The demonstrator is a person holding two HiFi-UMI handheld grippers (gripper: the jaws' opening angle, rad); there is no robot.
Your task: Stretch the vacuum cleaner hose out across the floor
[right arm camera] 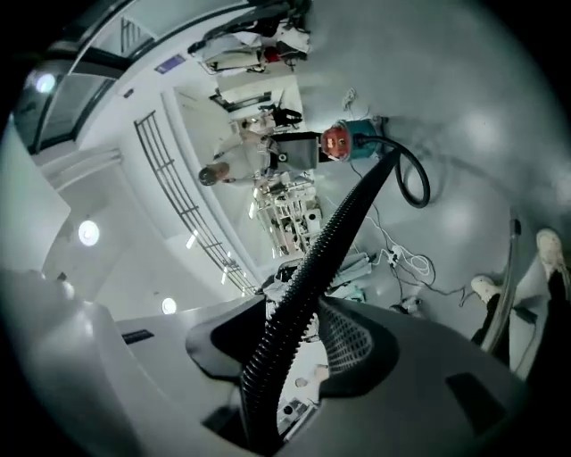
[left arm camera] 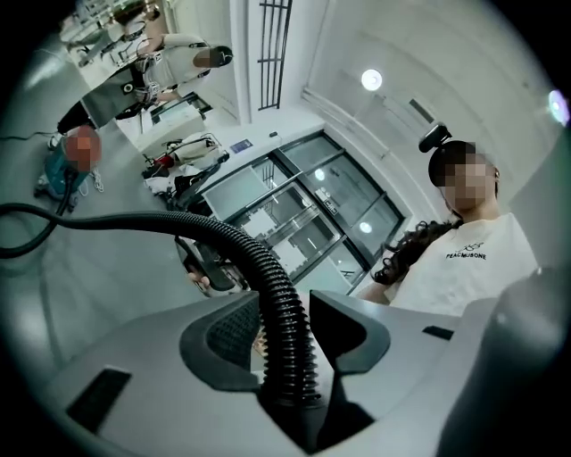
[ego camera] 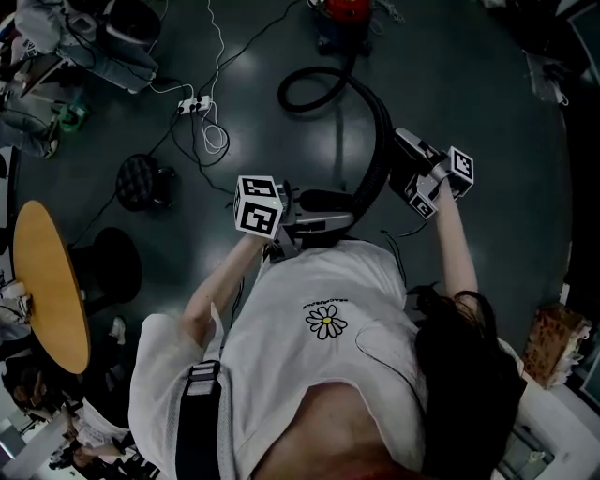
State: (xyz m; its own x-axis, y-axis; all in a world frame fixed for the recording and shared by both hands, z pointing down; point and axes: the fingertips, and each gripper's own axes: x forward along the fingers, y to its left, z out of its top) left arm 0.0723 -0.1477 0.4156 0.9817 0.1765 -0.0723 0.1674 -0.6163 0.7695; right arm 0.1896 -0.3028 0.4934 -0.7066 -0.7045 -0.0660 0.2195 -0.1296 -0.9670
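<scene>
The black ribbed hose (ego camera: 380, 131) leaves the red vacuum cleaner (ego camera: 345, 11) at the top, makes one loop on the dark floor, then rises to my chest. My left gripper (ego camera: 314, 208) points right and is shut on the hose near its smooth end. In the left gripper view the hose (left arm camera: 178, 223) fills the gap between both pads of the left gripper (left arm camera: 285, 308). My right gripper (ego camera: 401, 173) is shut on the hose a little further along. In the right gripper view the hose (right arm camera: 348, 214) runs slantwise between that gripper's (right arm camera: 299, 312) jaws toward the vacuum cleaner (right arm camera: 337, 140).
A round wooden table (ego camera: 47, 281) stands at the left, with a black stool (ego camera: 141, 180) beyond it. A power strip (ego camera: 195, 105) with white cable lies on the floor left of the hose loop. A patterned box (ego camera: 558, 342) sits at the right. Other people stand by benches far off.
</scene>
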